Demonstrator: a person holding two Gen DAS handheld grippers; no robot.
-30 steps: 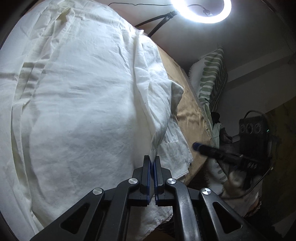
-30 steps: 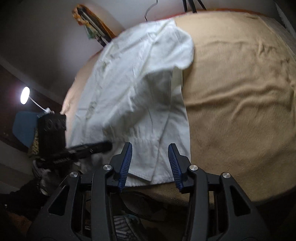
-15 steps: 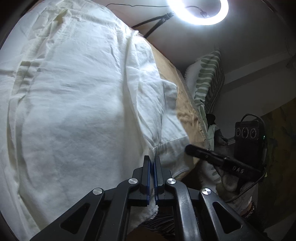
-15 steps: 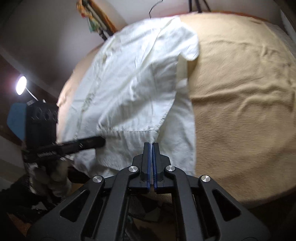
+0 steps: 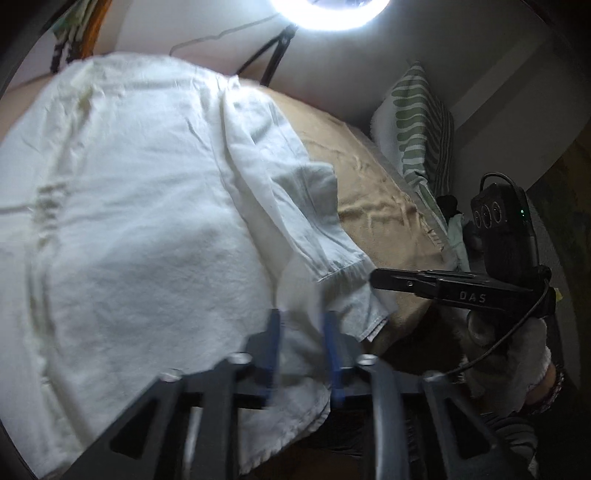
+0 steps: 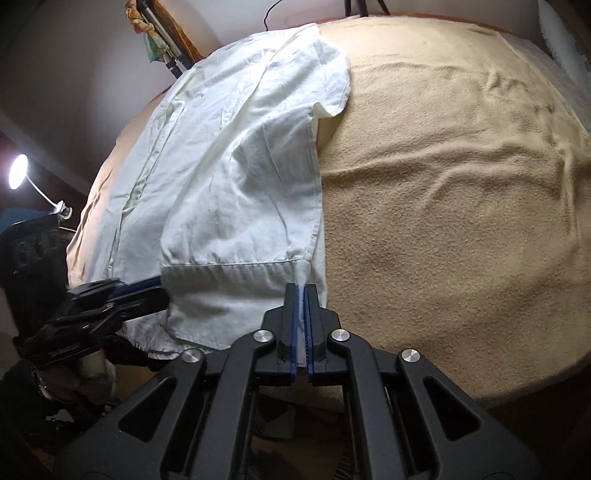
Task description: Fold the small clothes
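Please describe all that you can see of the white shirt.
The white shirt is thin, wrinkled woven cloth, lying on the tan blanket, one side with its short sleeve folded over the body. The right claw is shut on the folded hem edge. The left claw is opening, shirt cloth lying between its jaws.

Room is reading dim overall. Ring light is blowing out at the top of the left wrist view, glaring onto the far wall. Left gripper fingers are smearing with motion blur; white shirt is looking soft there too. Right wrist view is staying sharp, a small lamp flaring far left. Both fisheye views are bending edges, corners vignetting to black. Near bed edge is falling into deep shadow.
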